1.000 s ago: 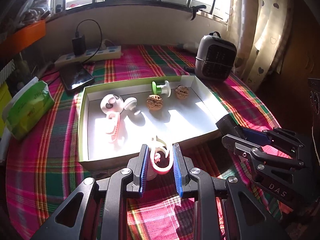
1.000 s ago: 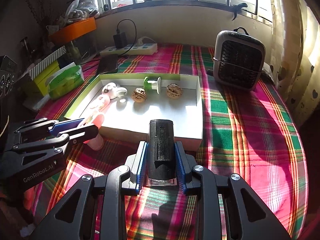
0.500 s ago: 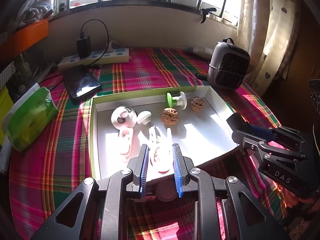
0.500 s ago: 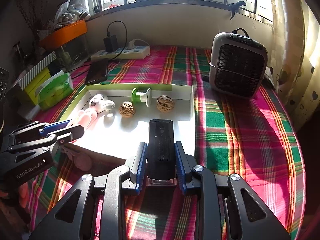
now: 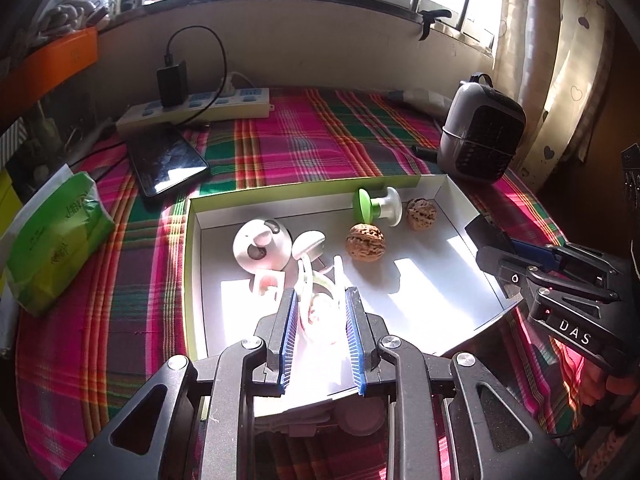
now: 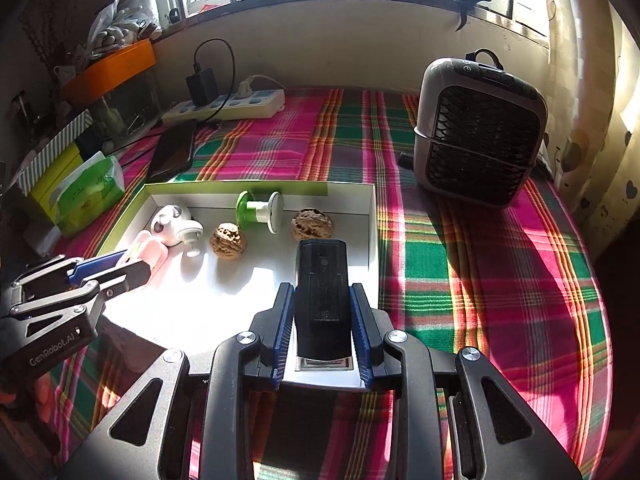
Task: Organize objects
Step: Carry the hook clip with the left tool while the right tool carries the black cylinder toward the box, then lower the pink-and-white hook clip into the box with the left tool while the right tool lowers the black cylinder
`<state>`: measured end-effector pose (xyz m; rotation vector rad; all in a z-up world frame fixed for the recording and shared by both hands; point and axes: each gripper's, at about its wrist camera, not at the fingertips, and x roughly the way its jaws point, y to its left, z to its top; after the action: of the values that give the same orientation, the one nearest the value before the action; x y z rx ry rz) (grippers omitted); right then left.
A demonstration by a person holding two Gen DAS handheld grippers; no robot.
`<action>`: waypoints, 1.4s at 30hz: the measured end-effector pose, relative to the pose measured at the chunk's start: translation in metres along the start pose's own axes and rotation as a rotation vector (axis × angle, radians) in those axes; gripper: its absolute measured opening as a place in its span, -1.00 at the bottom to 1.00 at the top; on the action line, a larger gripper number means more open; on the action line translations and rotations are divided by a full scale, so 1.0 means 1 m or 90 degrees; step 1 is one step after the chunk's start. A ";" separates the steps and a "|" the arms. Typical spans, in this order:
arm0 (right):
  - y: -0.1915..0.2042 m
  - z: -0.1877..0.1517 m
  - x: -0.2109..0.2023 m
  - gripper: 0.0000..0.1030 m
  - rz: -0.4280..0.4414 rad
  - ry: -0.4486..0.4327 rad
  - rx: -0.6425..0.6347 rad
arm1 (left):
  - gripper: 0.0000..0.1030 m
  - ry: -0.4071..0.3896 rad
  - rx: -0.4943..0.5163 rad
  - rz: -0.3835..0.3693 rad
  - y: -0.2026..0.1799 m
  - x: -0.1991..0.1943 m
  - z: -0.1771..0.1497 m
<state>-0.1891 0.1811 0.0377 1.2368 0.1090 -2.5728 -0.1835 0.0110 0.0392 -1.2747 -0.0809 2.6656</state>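
My left gripper is shut on a pink and white plastic clip and holds it over the near left part of the white box. My right gripper is shut on a black rectangular device over the box's near right part. In the box lie two walnuts, a green and white spool, a round white gadget, a small white hook and a pink clip.
A grey portable fan stands at the back right. A power strip with charger, a dark phone and a green tissue pack lie to the left on the plaid cloth. An orange bin sits at the far left.
Both grippers have moved forward with their loads, from the near edge of the box to over its floor. Neither has let go.
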 end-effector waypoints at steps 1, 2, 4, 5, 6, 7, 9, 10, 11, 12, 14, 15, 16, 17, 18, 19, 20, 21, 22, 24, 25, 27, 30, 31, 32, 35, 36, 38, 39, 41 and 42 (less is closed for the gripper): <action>-0.001 0.001 0.002 -0.44 -0.001 0.002 0.000 | -0.59 0.003 0.001 0.000 0.000 0.002 0.000; -0.001 0.002 0.004 -0.44 -0.002 0.003 -0.001 | -0.59 0.005 0.001 0.001 0.000 0.004 0.001; -0.003 0.003 0.007 -0.44 -0.005 0.007 0.000 | -0.59 0.009 0.001 0.002 0.001 0.007 0.002; -0.004 0.003 0.009 -0.44 -0.005 0.009 0.000 | -0.59 0.010 0.001 0.003 0.001 0.009 0.002; -0.005 0.004 0.012 -0.44 -0.006 0.012 0.000 | -0.59 0.012 0.001 0.004 0.001 0.011 0.002; -0.006 0.004 0.013 -0.44 -0.007 0.015 0.001 | -0.59 0.014 0.001 0.004 0.000 0.013 0.002; -0.007 0.005 0.017 -0.44 -0.007 0.018 0.003 | -0.59 0.016 0.002 0.003 -0.001 0.016 0.002; -0.008 0.006 0.017 -0.44 -0.007 0.016 0.002 | -0.59 0.018 0.001 0.002 -0.001 0.017 0.002; -0.008 0.006 0.018 -0.44 -0.007 0.016 0.002 | -0.59 0.019 0.001 0.002 -0.001 0.018 0.002; -0.008 0.007 0.018 -0.44 -0.008 0.017 0.001 | -0.59 0.021 0.001 0.002 -0.001 0.019 0.002; -0.008 0.009 0.019 -0.44 -0.008 0.017 -0.001 | -0.59 0.023 0.004 0.002 -0.002 0.021 0.002; -0.008 0.009 0.020 -0.44 -0.007 0.018 -0.002 | -0.59 0.024 0.003 0.003 -0.002 0.022 0.002; -0.007 0.010 0.020 -0.44 -0.005 0.019 -0.002 | -0.59 0.026 0.003 0.003 -0.002 0.023 0.002; -0.007 0.010 0.021 -0.44 -0.004 0.019 -0.001 | -0.59 0.026 0.001 0.003 -0.002 0.024 0.002; -0.006 0.010 0.021 -0.44 -0.003 0.019 -0.002 | -0.59 0.026 0.001 0.004 -0.001 0.024 0.002; -0.005 0.010 0.022 -0.44 -0.001 0.020 -0.003 | -0.59 0.025 0.002 0.005 -0.001 0.025 0.002; -0.004 0.010 0.022 -0.44 0.000 0.022 -0.006 | -0.59 0.024 0.003 0.006 -0.002 0.025 0.003; -0.003 0.010 0.023 -0.44 0.001 0.024 -0.009 | -0.59 0.024 0.004 0.006 -0.002 0.025 0.003; -0.001 0.010 0.024 -0.44 0.001 0.026 -0.011 | -0.59 0.024 0.004 0.006 -0.002 0.025 0.003; 0.001 0.010 0.028 -0.44 0.001 0.031 -0.014 | -0.59 0.023 0.005 0.007 -0.002 0.026 0.003; 0.001 0.009 0.029 -0.44 0.002 0.034 -0.014 | -0.59 0.023 0.005 0.007 -0.002 0.026 0.003; 0.002 0.010 0.031 -0.44 0.005 0.037 -0.013 | -0.59 0.022 0.008 0.009 -0.003 0.026 0.003; 0.003 0.011 0.035 -0.44 0.003 0.043 -0.016 | -0.59 0.021 0.006 0.008 -0.003 0.027 0.003; 0.003 0.011 0.036 -0.44 0.004 0.043 -0.015 | -0.59 0.021 0.007 0.008 -0.003 0.027 0.003; 0.003 0.011 0.037 -0.44 0.003 0.044 -0.015 | -0.59 0.021 0.009 0.009 -0.003 0.027 0.003; 0.004 0.012 0.039 -0.44 -0.002 0.043 -0.018 | -0.59 0.019 0.014 0.014 -0.005 0.027 0.003; 0.005 0.012 0.040 -0.44 -0.005 0.043 -0.020 | -0.59 0.019 0.014 0.015 -0.005 0.027 0.003; 0.006 0.012 0.041 -0.44 -0.008 0.043 -0.022 | -0.59 0.018 0.015 0.016 -0.006 0.027 0.003; 0.006 0.013 0.041 -0.44 -0.009 0.041 -0.023 | -0.59 0.018 0.016 0.017 -0.006 0.027 0.003; 0.007 0.013 0.042 -0.44 -0.011 0.040 -0.024 | -0.59 0.017 0.017 0.018 -0.006 0.028 0.003; 0.007 0.013 0.043 -0.44 -0.011 0.040 -0.024 | -0.59 0.017 0.018 0.019 -0.007 0.028 0.003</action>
<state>-0.2221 0.1625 0.0133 1.3079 0.1805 -2.5355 -0.2022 0.0230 0.0207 -1.3128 -0.0203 2.6646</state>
